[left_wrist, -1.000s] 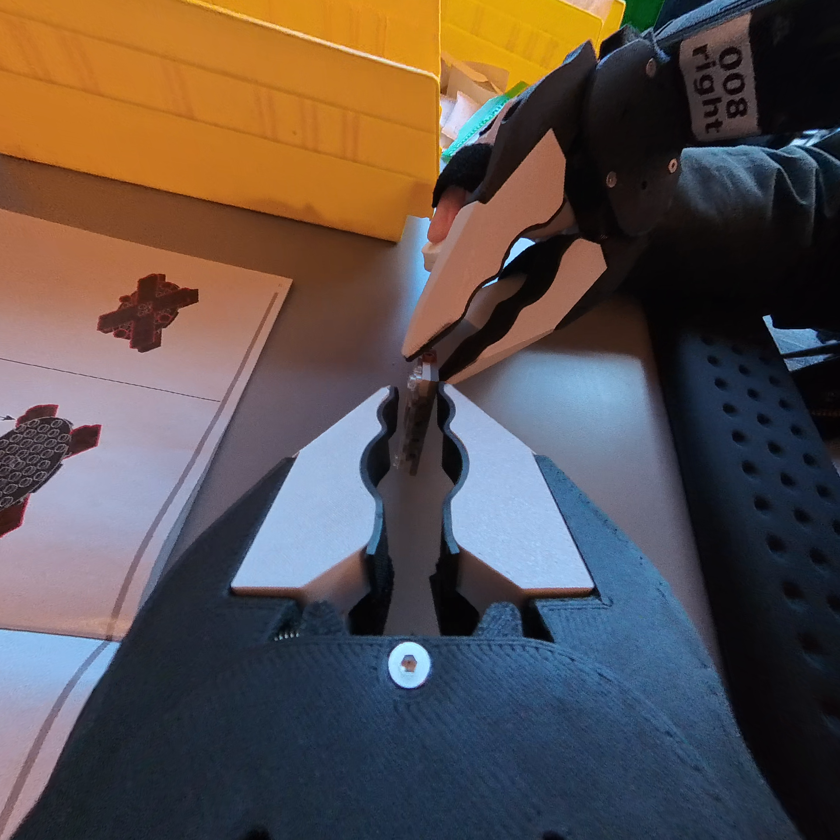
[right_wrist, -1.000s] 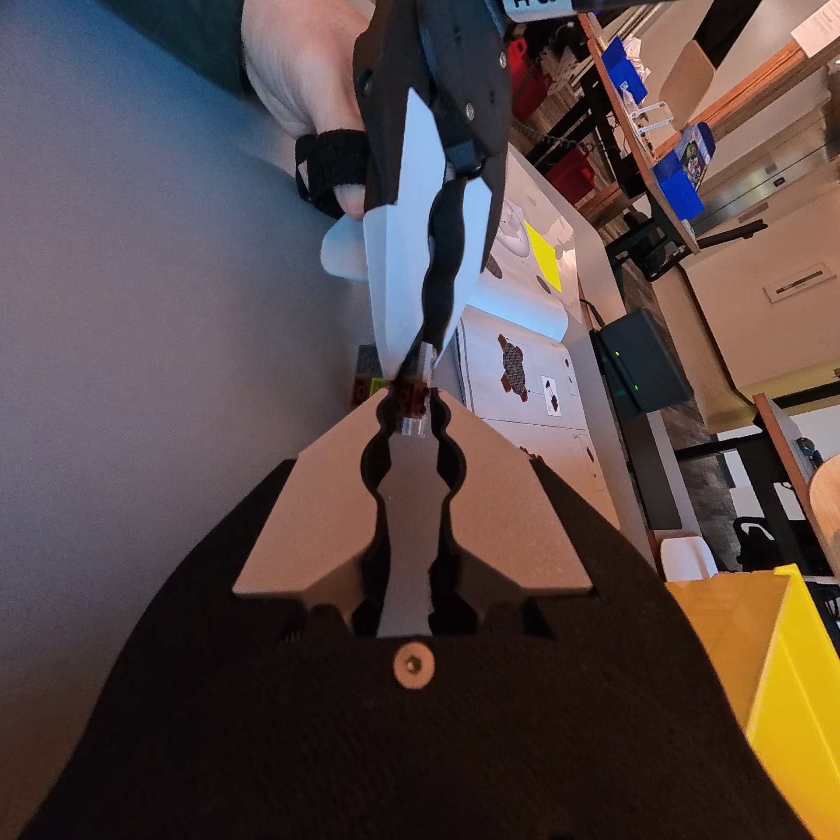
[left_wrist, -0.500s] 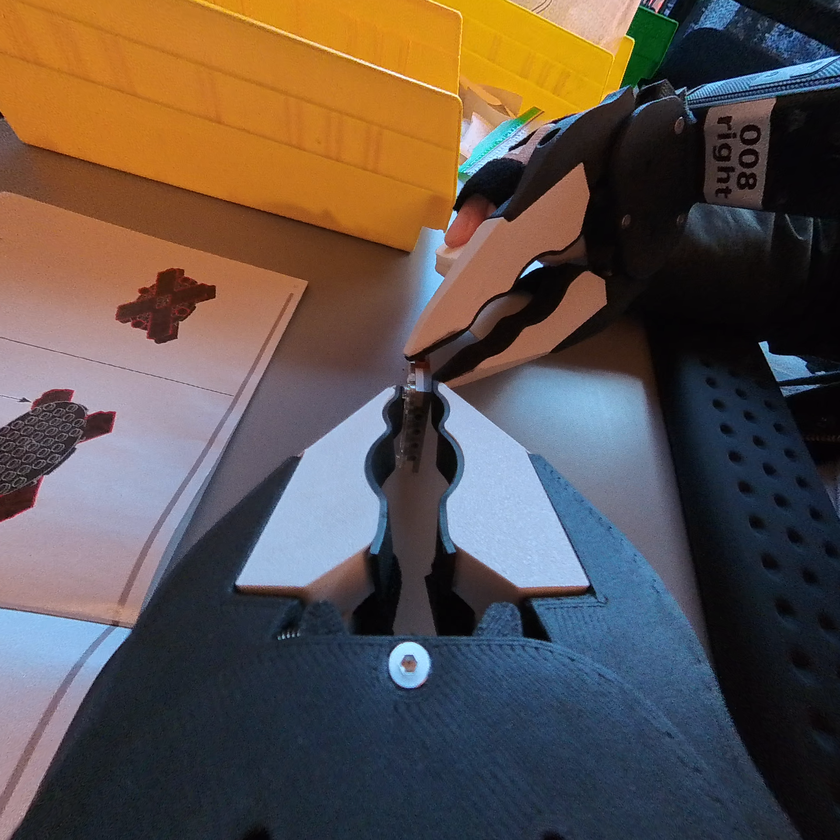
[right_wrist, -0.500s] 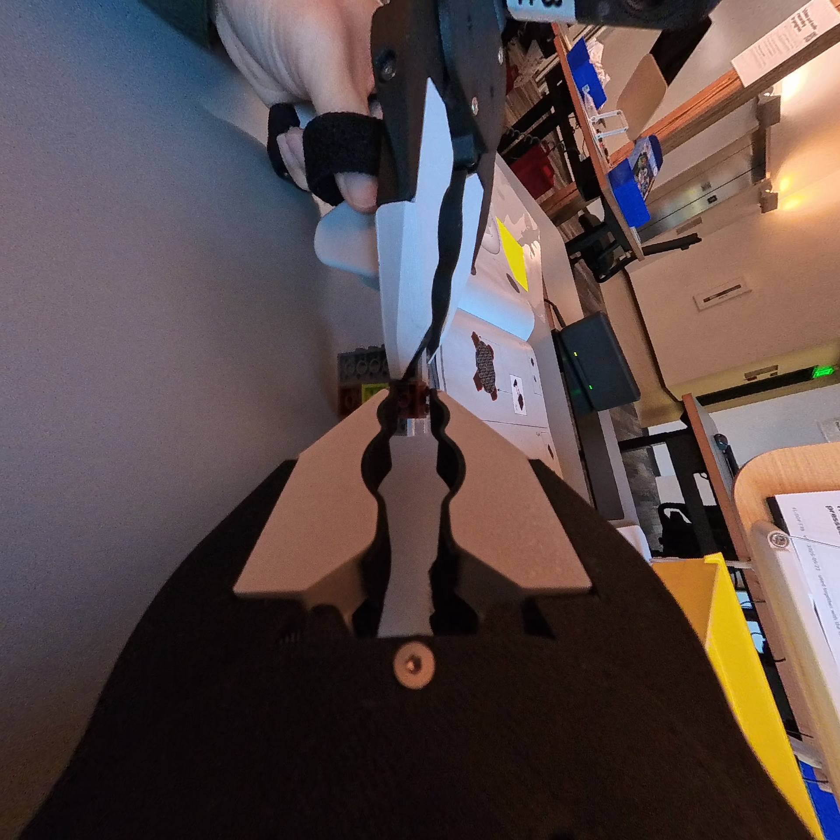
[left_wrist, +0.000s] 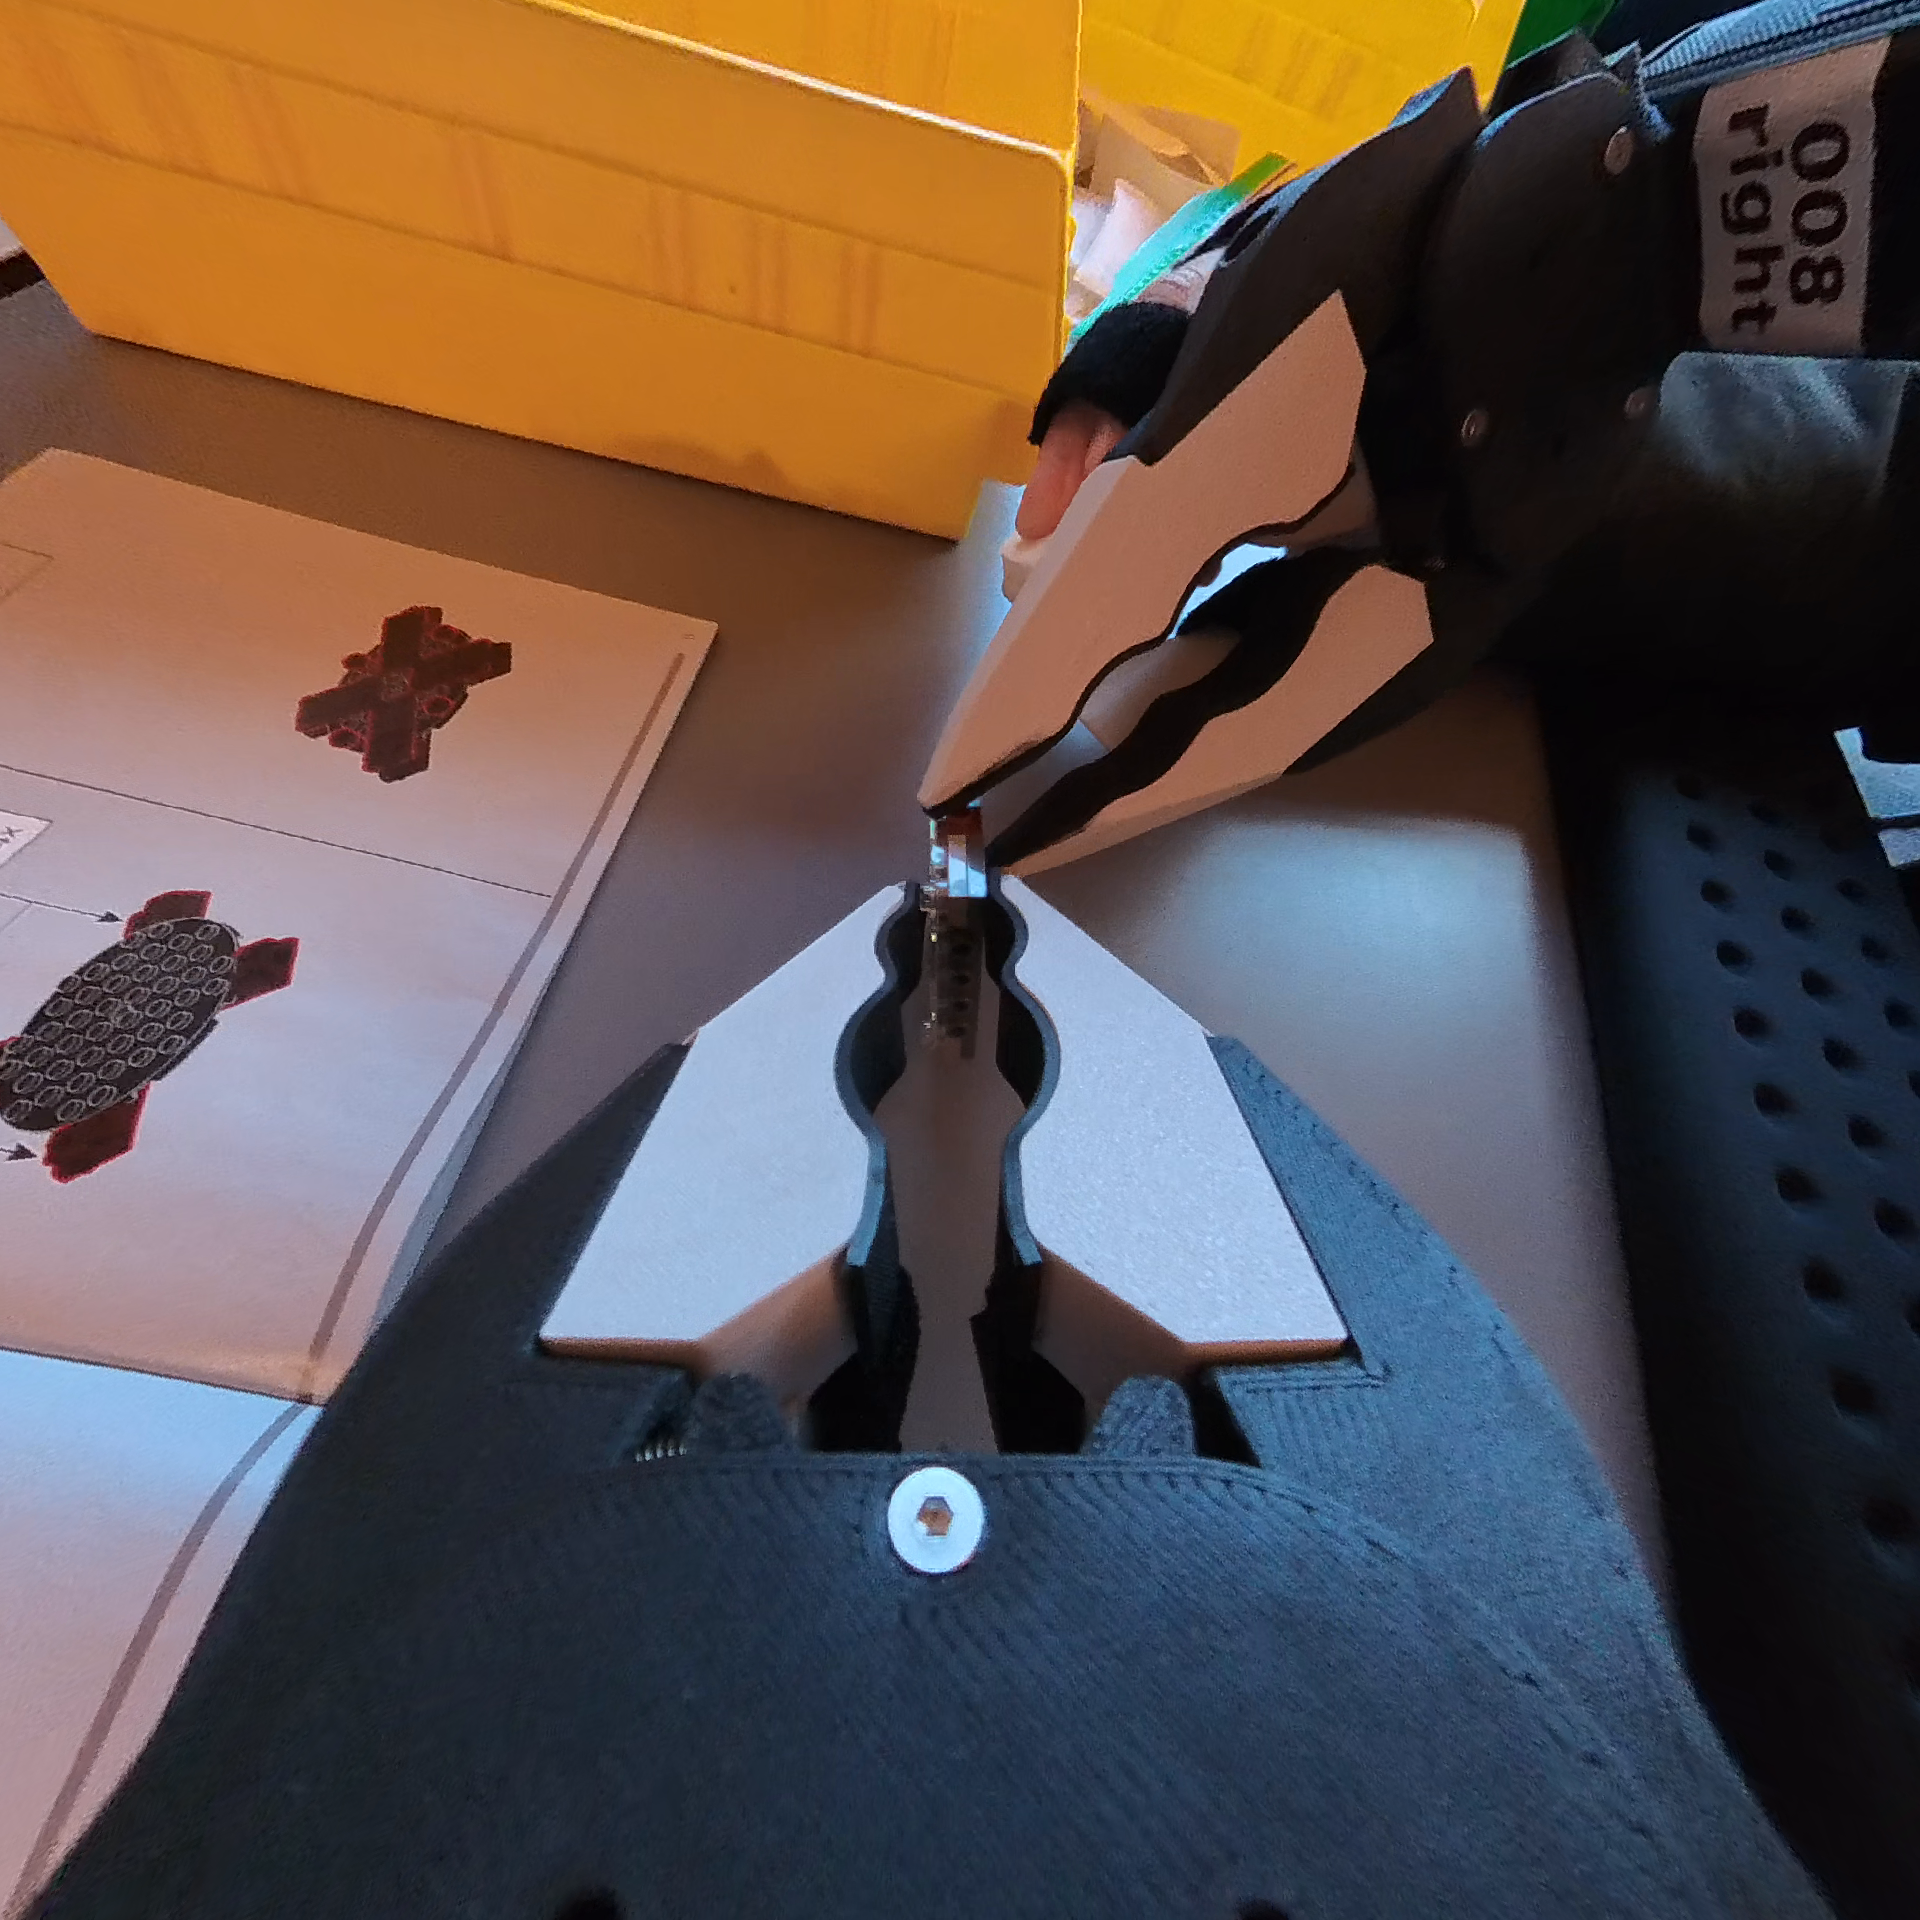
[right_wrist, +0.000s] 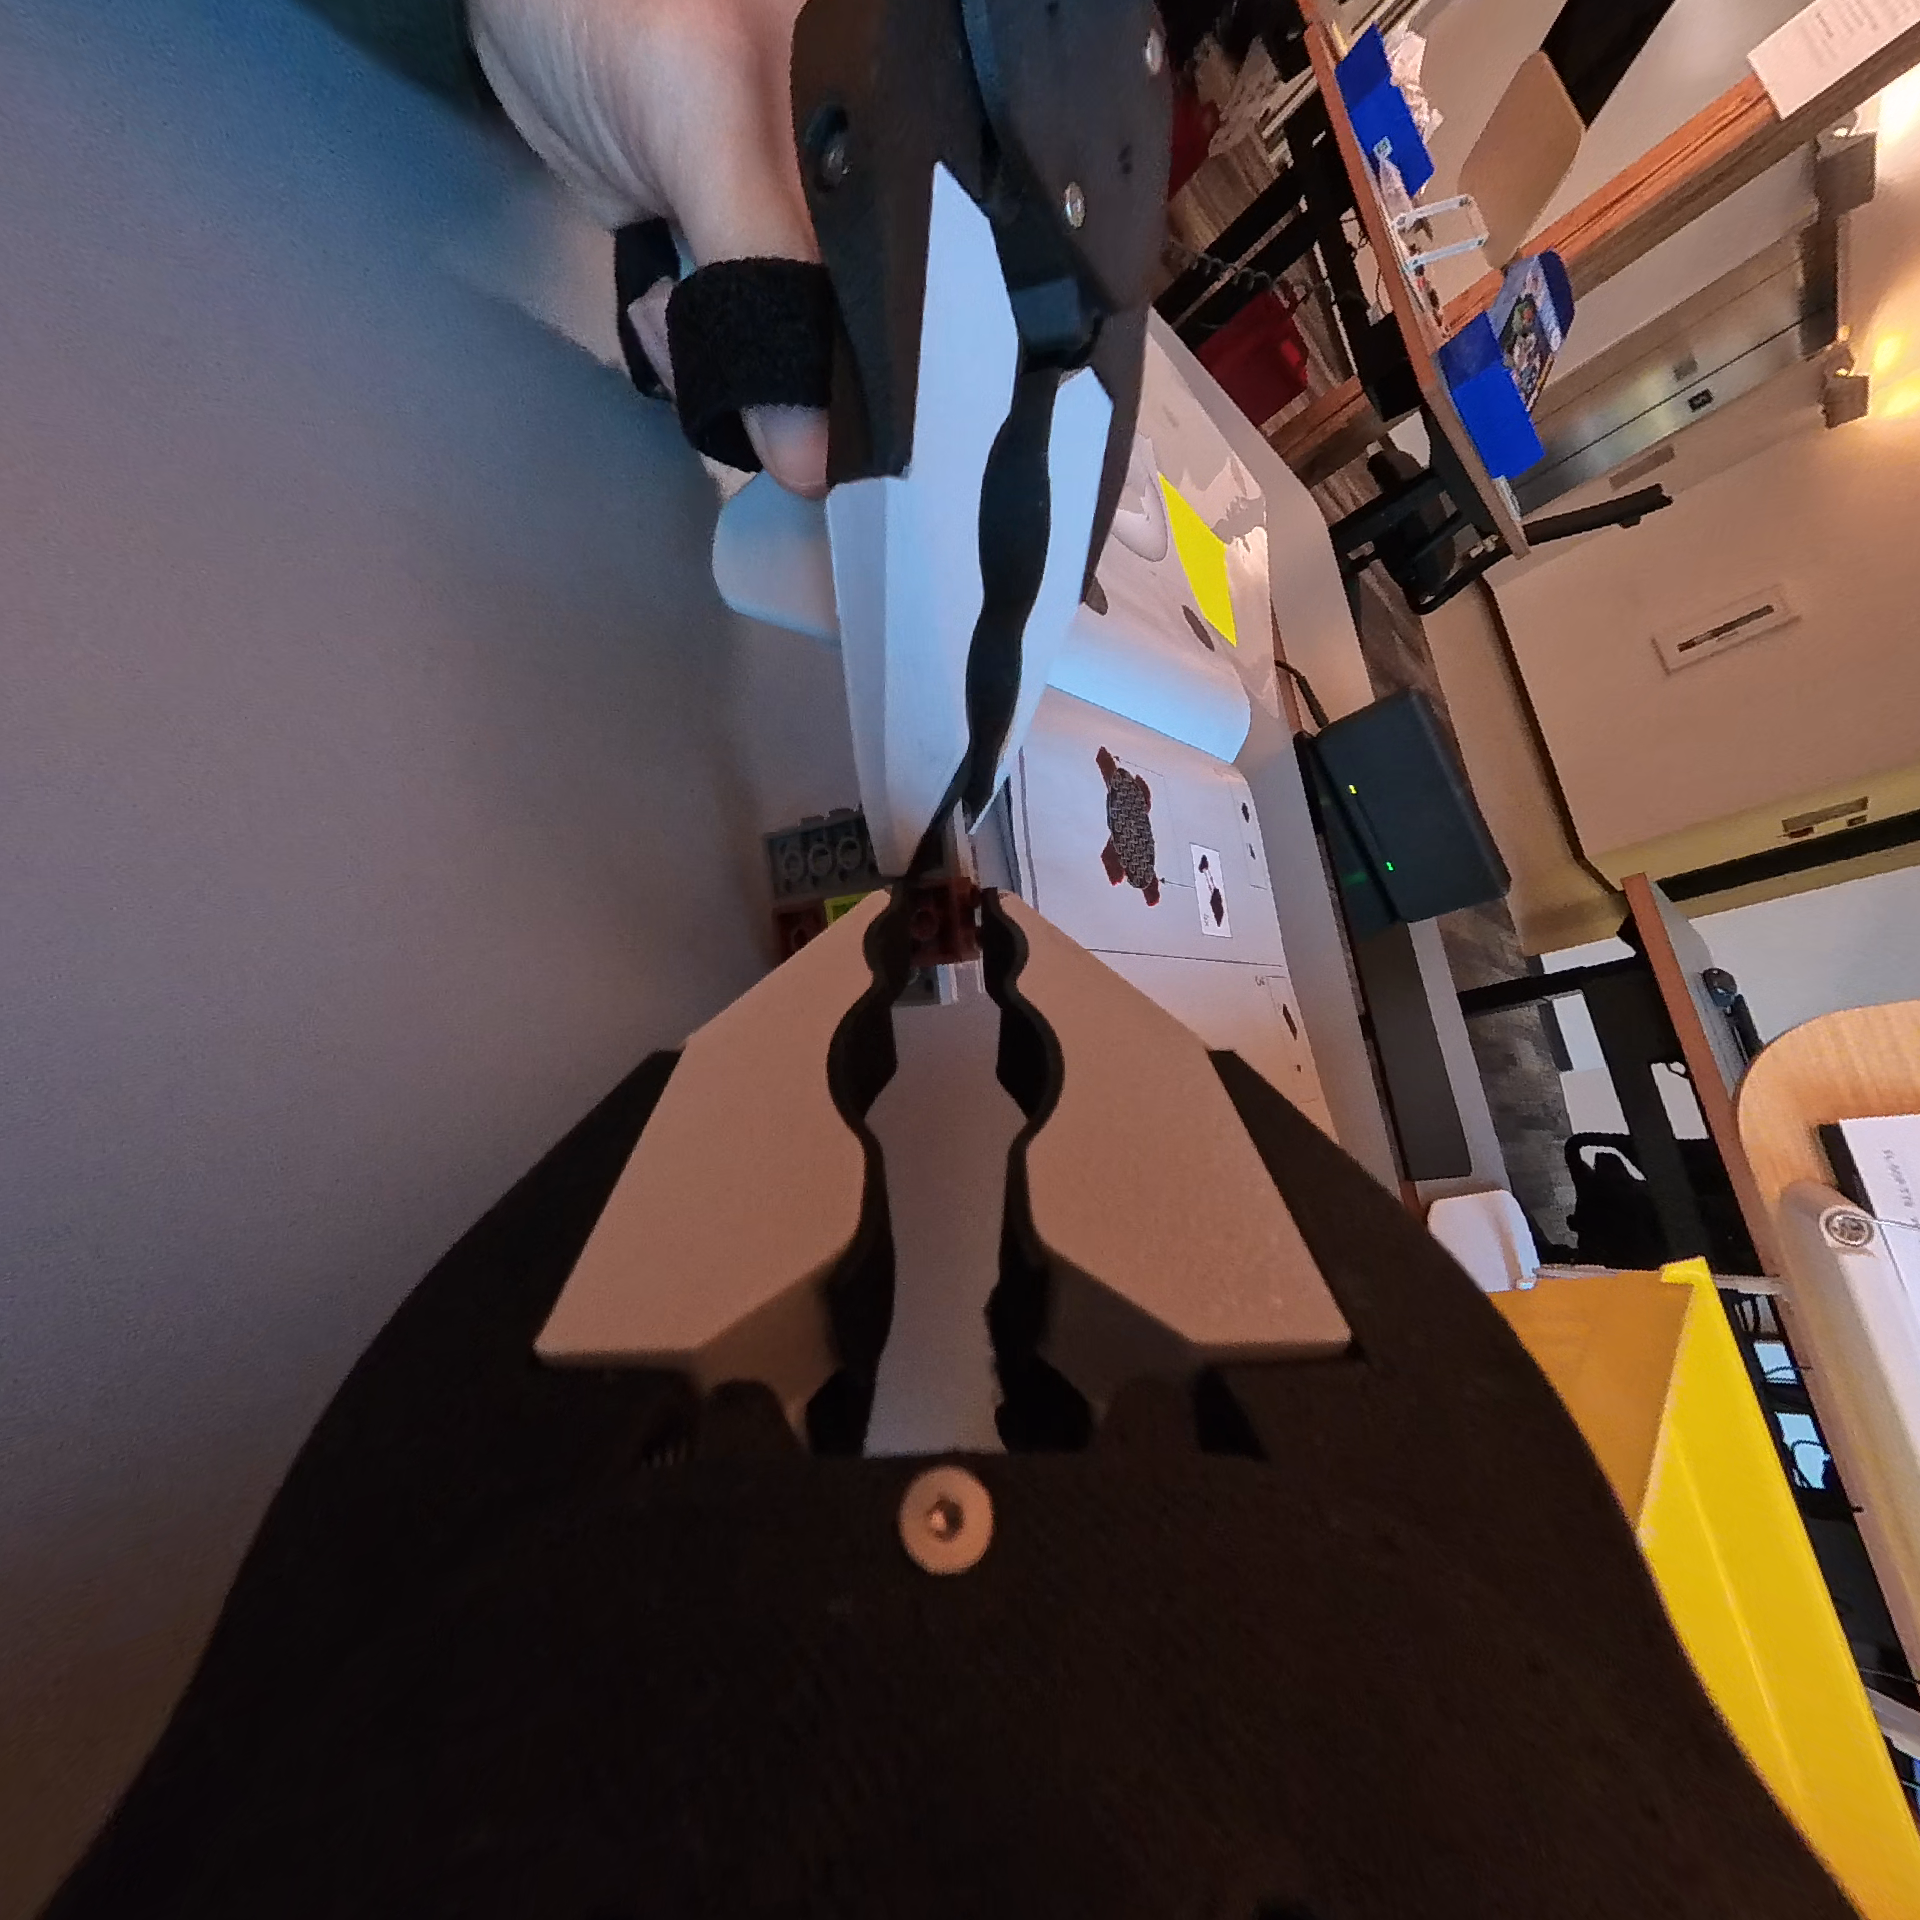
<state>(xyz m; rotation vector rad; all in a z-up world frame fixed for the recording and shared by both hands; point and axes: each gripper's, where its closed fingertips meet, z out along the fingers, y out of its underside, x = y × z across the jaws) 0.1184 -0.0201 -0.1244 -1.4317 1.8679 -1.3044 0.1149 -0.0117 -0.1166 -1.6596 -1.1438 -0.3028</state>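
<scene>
Booklet (left_wrist: 312, 935) of printed building diagrams lies flat on the grey counter (left_wrist: 1299, 987), left of the left gripper (left_wrist: 958, 896). A yellow bin (left_wrist: 540, 260) stands behind the booklet, its near wall just beyond the page edge.

The left gripper is pressed together on a thin studded plate (left_wrist: 951, 987), held edge-on between its tips. The far end of that plate meets a small dark red brick piece (left_wrist: 961, 842), which the right gripper (left_wrist: 971, 821) pinches from the upper right. The two grippers stand tip to tip above the counter, so each hides part of the joined pieces from the other's camera. A black perforated pad (left_wrist: 1766, 1143) lies right of the left gripper.

In the right wrist view the right gripper (right_wrist: 940, 940) is closed on the red brick piece (right_wrist: 940, 925), with a pale piece just below it. The left gripper (right_wrist: 940, 847) comes down from above, a hand (right_wrist: 665, 135) behind it. Grey, red and green bricks (right_wrist: 821, 868) sit on the counter left of the tips, partly hidden. Further right are the open booklet (right_wrist: 1143, 831), a dark box (right_wrist: 1403, 810) with green lights, and a yellow bin (right_wrist: 1745, 1558).
</scene>
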